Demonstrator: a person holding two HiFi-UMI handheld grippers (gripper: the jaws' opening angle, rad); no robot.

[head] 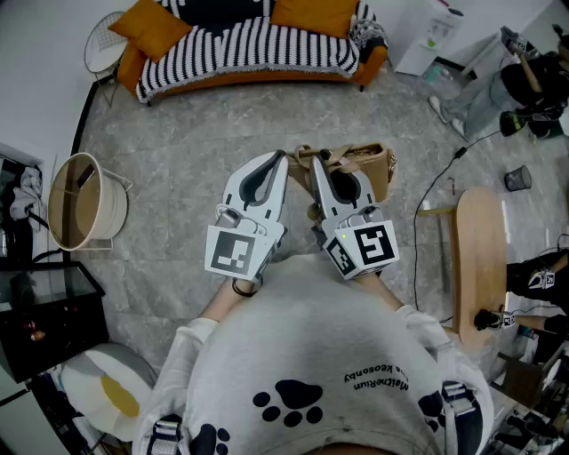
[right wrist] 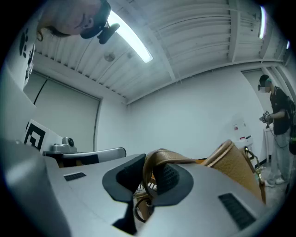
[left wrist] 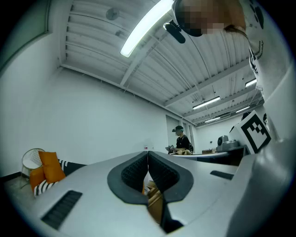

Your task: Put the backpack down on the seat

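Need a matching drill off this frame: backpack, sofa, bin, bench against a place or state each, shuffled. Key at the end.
1 backpack
2 sofa
3 bin
4 bench

A pale wood, far right of head view
B strap clamped in the right gripper jaws
C striped cover, orange cushions, top of head view
D on the floor, left side

Pairs: 1-B, 2-C, 3-D, 4-A

2 grippers: left gripper [head: 283, 155], right gripper [head: 313, 161]. 1 tan backpack [head: 370, 165]. 1 sofa [head: 267, 78] w/ 1 striped throw [head: 258, 44]. 2 orange cushions [head: 153, 27]. 1 beige round bin [head: 84, 203]. 1 sm. black container [head: 517, 179].
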